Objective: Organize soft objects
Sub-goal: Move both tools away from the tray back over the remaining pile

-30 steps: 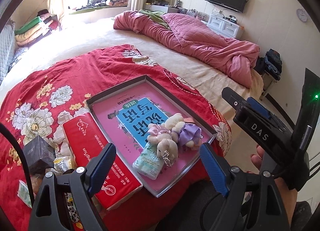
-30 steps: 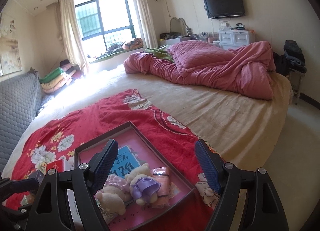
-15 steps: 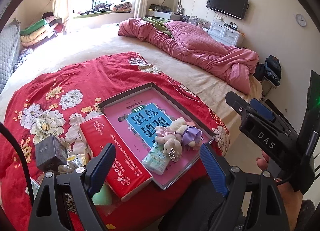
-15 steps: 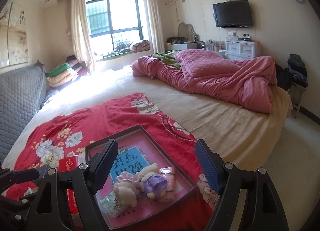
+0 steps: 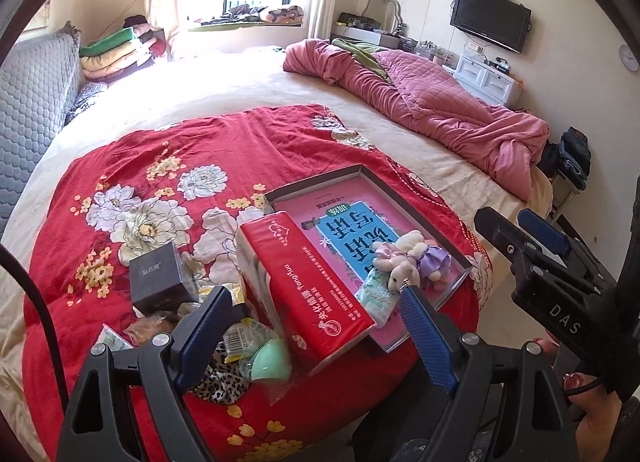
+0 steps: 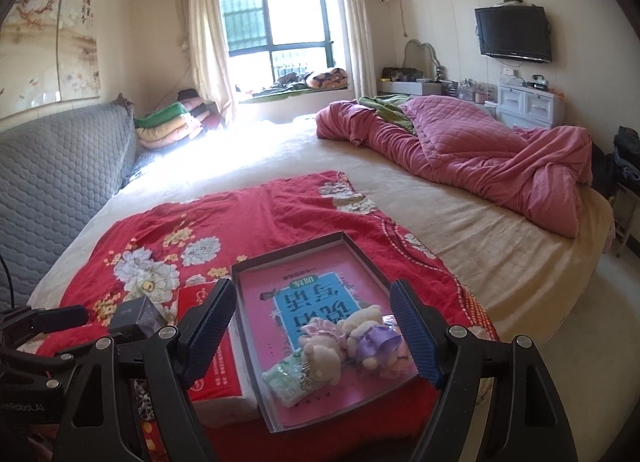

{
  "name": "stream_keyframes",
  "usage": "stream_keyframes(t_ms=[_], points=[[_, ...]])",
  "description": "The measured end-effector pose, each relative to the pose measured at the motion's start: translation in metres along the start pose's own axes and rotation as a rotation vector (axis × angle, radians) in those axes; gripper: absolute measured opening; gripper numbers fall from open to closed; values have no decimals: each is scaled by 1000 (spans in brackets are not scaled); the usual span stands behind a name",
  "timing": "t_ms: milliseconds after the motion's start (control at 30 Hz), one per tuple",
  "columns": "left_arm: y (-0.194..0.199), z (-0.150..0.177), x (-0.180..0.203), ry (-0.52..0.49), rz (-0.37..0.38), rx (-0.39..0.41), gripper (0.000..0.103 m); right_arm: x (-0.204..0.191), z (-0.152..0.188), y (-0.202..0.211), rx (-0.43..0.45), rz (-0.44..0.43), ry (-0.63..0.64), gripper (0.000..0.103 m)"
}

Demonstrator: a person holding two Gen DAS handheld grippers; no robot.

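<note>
Plush toys (image 5: 408,262) and tissue pack (image 5: 374,296) lie in the tray (image 5: 308,186), near corner; loose clutter (image 5: 240,346) remains left of tray, beyond the red box (image 5: 312,294). Left gripper (image 5: 316,326) and right gripper (image 6: 312,336): jaws wide, empty, hovering off the tray. Judged between picks; next needs a soft item chosen from the clutter

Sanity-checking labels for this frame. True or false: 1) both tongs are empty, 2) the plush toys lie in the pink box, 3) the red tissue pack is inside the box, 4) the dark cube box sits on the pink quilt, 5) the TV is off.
1) True: left tongs and right tongs are open, nothing between them.
2) True: plush toys lie in the pink box.
3) False: the red tissue pack lies beside the box, on the red blanket.
4) False: the dark cube box sits on the red blanket.
5) True: the TV is dark.
</note>
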State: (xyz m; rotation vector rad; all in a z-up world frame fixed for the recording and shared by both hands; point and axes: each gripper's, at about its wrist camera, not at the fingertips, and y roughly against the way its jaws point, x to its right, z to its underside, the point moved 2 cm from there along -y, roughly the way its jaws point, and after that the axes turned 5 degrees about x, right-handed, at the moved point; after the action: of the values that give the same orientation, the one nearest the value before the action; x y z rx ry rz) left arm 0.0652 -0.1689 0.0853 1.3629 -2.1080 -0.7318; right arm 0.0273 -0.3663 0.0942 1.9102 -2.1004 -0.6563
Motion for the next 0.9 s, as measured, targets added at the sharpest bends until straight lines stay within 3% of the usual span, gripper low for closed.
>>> stream_keyframes(t_ms=[300, 500, 733, 900], points=[[22, 4, -55, 98, -28, -2, 85, -36, 3, 5, -8, -106, 58, 80], [48, 1, -110, 184, -127, 47, 85, -64, 7, 9, -5, -176, 127, 80], [60, 19, -156, 267, -180, 41, 85, -88, 17, 9, -27, -241, 177, 80], [59, 36, -168, 284, -189, 21, 85, -100, 25, 7, -51, -272, 222, 80]])
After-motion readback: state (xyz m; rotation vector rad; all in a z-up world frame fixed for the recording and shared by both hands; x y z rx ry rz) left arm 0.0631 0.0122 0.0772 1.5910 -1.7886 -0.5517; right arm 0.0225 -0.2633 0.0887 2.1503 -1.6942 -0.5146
